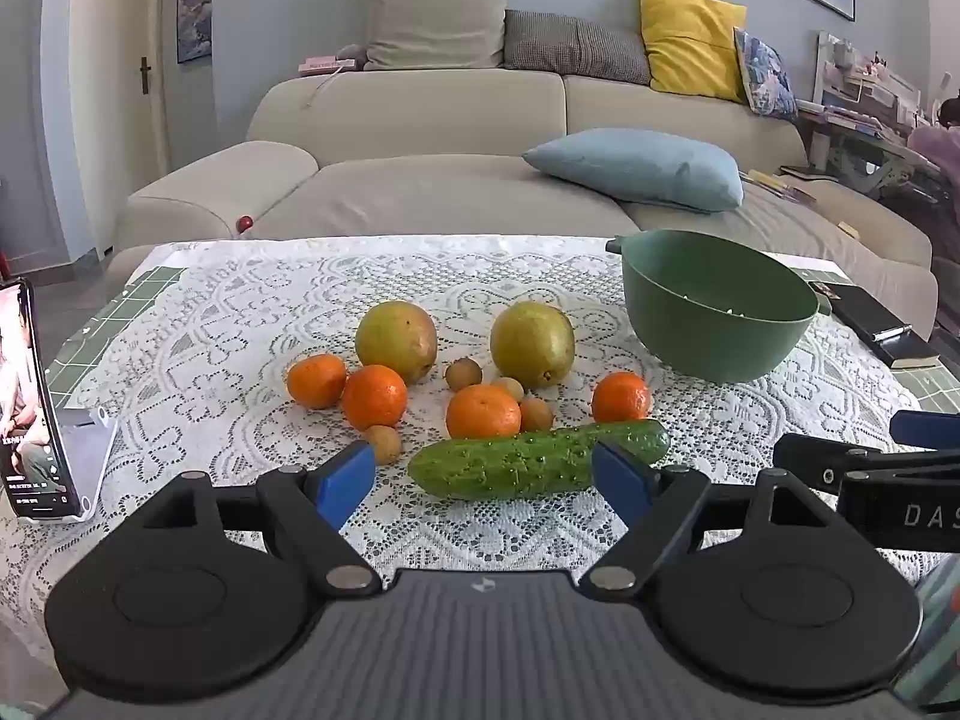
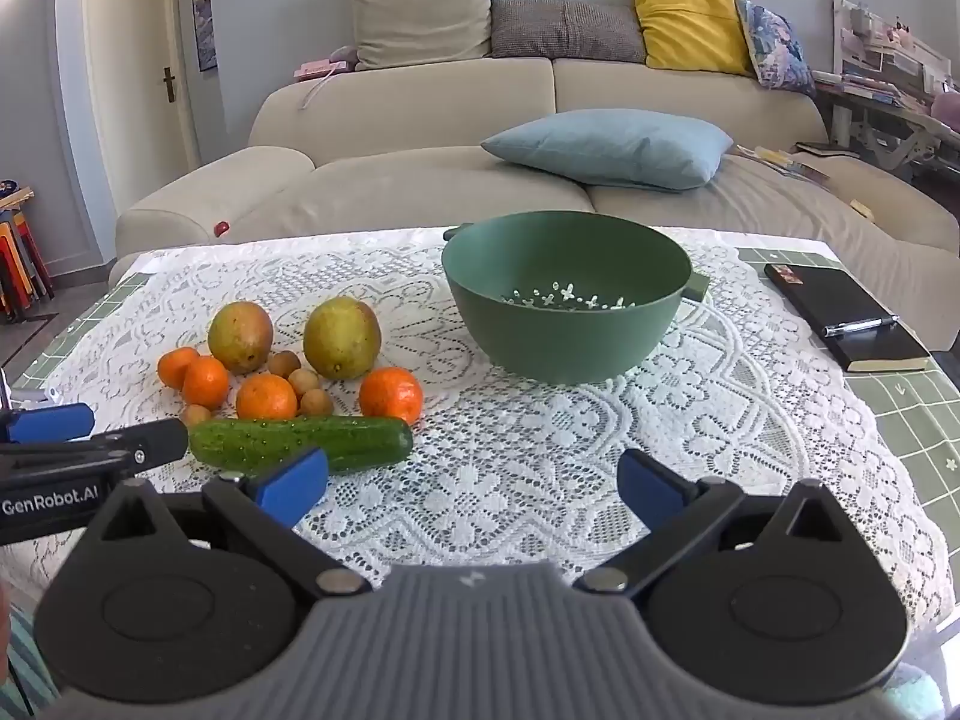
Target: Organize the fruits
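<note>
Hovering above the near edge of the table [image 2: 900, 420], both tongs hold nothing. The left tongs [image 1: 483, 477] are spread, blue pads apart, with the cucumber [image 1: 534, 459] lying just beyond and between the fingertips. The right tongs [image 2: 474, 483] are likewise spread over bare lace cloth [image 2: 540, 450], with the cucumber's right end near the left fingertip [image 2: 294, 477].

Fruit location: all pieces rest on the lace cloth toward the left half of the table, none in the green bowl [image 2: 570, 330].
- Two mangoes [image 1: 396, 339] stand side by side at the back of the group.
- Four oranges [image 1: 483, 411] lie in front of them; one sits apart toward the right, close to the cucumber's far end.
- Several small brown round fruits [image 1: 463, 373] lie among the oranges.
- The cucumber lies lengthwise, nearest the near edge.

The green bowl stands upright toward the far right of the table. A black notebook [image 2: 852, 318] with a pen on it lies at the right edge. A phone [image 1: 30, 402] stands propped at the left edge.
</note>
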The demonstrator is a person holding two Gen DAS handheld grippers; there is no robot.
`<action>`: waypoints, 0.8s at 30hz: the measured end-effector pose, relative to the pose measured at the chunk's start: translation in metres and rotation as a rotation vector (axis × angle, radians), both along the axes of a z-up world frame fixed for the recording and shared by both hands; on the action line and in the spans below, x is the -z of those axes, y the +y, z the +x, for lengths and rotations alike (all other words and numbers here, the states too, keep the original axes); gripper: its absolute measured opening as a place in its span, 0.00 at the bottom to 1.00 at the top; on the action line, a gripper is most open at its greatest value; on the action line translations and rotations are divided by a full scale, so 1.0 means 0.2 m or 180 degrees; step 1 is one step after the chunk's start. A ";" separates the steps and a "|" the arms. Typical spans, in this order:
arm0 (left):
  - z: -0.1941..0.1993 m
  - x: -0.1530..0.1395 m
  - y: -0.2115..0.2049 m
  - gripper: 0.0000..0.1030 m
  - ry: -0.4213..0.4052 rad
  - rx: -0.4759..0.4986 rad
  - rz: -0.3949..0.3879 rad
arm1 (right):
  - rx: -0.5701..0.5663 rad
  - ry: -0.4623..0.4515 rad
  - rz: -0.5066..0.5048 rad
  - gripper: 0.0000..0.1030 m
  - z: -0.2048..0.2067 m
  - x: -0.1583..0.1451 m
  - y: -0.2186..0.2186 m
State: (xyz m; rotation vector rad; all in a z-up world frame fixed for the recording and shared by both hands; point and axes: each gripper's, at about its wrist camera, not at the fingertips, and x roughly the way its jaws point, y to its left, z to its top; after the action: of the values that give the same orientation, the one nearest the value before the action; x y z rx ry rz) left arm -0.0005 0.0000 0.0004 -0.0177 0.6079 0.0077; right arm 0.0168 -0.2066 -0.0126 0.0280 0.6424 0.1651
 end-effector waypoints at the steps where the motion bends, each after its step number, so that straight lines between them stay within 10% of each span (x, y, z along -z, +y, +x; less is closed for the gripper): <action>1: 0.00 0.00 0.00 0.93 -0.0001 0.0007 0.0001 | 0.0002 0.0005 0.0000 0.96 0.00 0.00 0.00; 24: 0.00 0.01 0.01 0.89 0.0087 0.0000 -0.0050 | -0.0012 0.0014 -0.0004 0.96 -0.01 0.02 0.03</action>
State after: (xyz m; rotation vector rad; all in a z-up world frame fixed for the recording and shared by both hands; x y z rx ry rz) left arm -0.0014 0.0018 -0.0006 -0.0327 0.6352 0.0031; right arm 0.0152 -0.2012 -0.0163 0.0260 0.6471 0.1682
